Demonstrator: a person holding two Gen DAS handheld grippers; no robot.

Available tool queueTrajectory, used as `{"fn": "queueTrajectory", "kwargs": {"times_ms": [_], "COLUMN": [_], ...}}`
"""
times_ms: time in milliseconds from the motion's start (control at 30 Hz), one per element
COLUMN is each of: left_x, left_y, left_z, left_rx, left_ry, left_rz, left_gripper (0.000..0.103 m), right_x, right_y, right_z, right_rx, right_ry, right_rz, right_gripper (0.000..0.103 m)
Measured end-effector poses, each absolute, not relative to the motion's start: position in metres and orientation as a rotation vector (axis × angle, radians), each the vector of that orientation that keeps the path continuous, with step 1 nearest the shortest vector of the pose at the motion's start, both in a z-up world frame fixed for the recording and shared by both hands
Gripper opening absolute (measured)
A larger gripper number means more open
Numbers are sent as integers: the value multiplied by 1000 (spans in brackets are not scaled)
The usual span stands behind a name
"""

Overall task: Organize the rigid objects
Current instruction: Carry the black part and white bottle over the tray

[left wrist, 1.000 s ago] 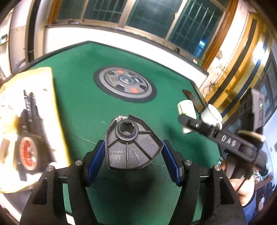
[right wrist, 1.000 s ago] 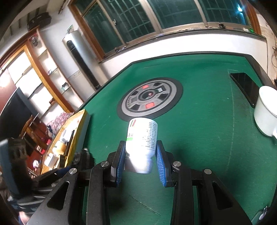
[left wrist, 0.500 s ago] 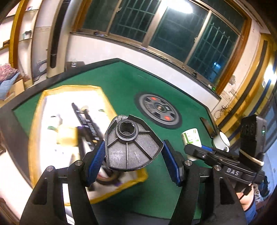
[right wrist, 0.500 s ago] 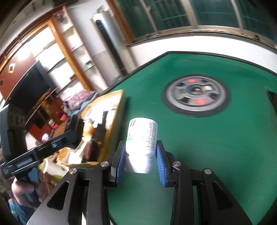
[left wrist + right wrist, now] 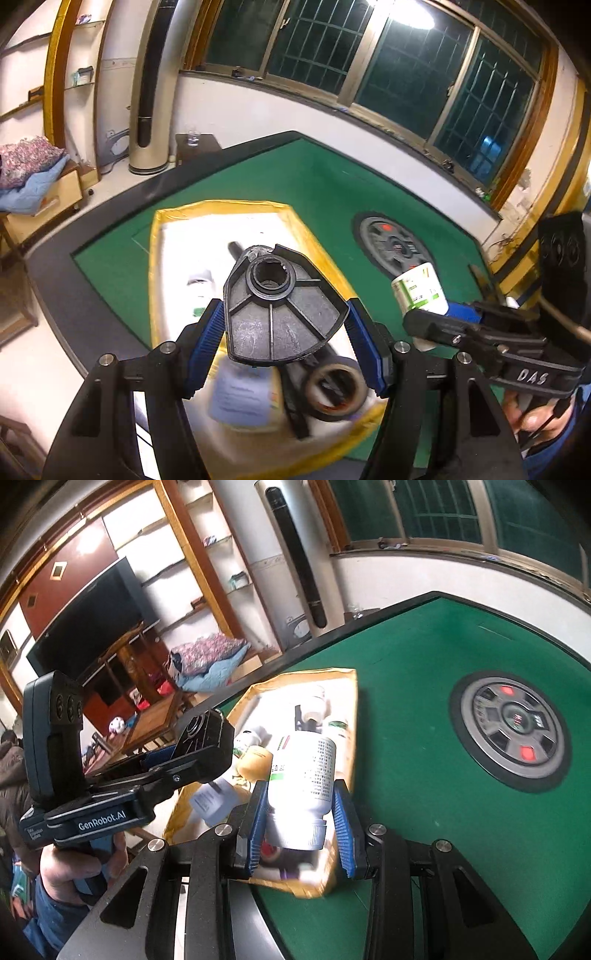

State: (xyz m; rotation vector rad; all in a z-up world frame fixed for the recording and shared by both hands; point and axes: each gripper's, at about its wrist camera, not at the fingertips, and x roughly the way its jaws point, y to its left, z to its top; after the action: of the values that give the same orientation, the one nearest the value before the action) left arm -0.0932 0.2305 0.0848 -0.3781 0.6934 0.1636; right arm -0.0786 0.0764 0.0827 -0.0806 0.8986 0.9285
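My left gripper point(image 5: 286, 334) is shut on a grey fan-shaped plastic part point(image 5: 277, 310) with a round hub and holds it above a yellow-rimmed white tray point(image 5: 184, 216). My right gripper point(image 5: 299, 818) is shut on a white pill bottle point(image 5: 303, 775) with printed text, held above the same tray point(image 5: 332, 674) near its right rim. The bottle also shows in the left wrist view point(image 5: 419, 290). The tray holds a tape roll point(image 5: 334, 386), a labelled bottle point(image 5: 243, 397) and several other bottles.
The tray lies on a green felt table point(image 5: 325, 177) with a black border. A round grey centre panel point(image 5: 511, 720) with red buttons sits right of the tray. The left gripper's body point(image 5: 122, 775) is left of the right gripper.
Both grippers have swung left from the table's centre to above the tray, each still holding its object. The tray now lies directly under them.
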Motion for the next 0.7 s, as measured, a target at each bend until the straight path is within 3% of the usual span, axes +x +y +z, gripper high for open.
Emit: {"fn": "queueTrajectory", "kwargs": {"times_ms": [700], "left_x": [-40], "left_y": [280], "left_z": [49], "left_rx": [-394], "left_ry": [798], "left_rz": [179], "left_gripper": [65], "right_x": [-14], "right_y": [165], "right_z": [52], "right_rx": [-153], "right_ry": [1020], "right_rz": [873], "right_gripper": [31]}}
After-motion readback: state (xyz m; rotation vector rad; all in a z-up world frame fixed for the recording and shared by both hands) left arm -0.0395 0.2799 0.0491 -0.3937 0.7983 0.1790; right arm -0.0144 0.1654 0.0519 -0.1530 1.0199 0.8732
